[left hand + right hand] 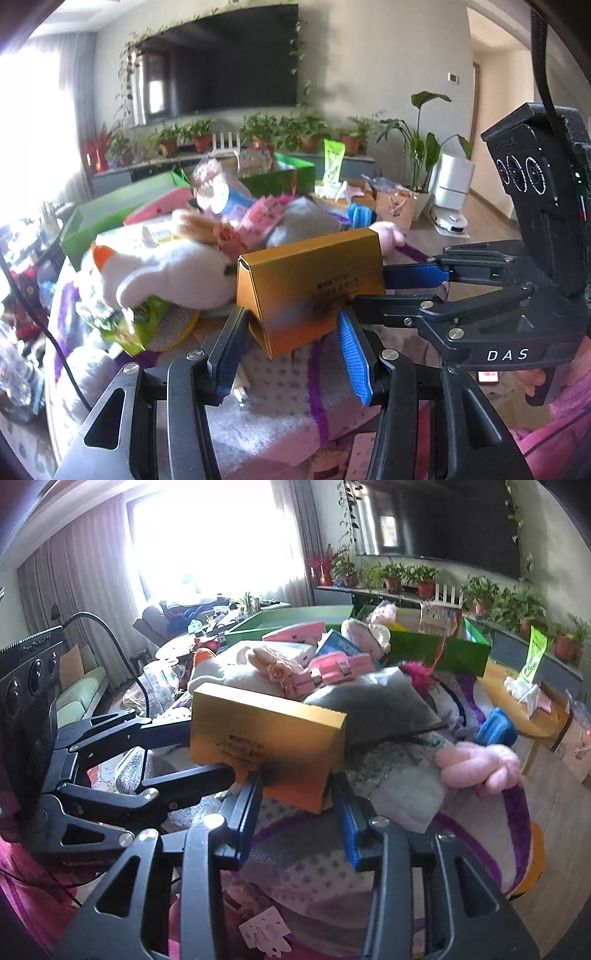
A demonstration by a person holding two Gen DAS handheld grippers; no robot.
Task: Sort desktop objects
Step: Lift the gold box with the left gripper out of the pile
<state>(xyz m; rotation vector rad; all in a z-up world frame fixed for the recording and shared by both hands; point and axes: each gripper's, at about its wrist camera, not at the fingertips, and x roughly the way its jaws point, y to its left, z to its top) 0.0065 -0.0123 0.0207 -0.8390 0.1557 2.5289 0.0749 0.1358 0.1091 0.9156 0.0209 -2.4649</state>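
A gold cardboard box hangs lifted above the cluttered table, and both grippers hold it. My left gripper is shut on the box's near lower edge, with the blue pads against its faces. My right gripper comes in from the right and clamps the box's right end. In the right wrist view the same gold box sits between the pads of my right gripper. There my left gripper grips the box's left end. The underside of the box is hidden.
Behind the box lie a white plush toy, a grey cushion, pink cases and a pink plush. Green boxes stand at the back. A purple-patterned blanket covers the near surface. A wooden side table stands right.
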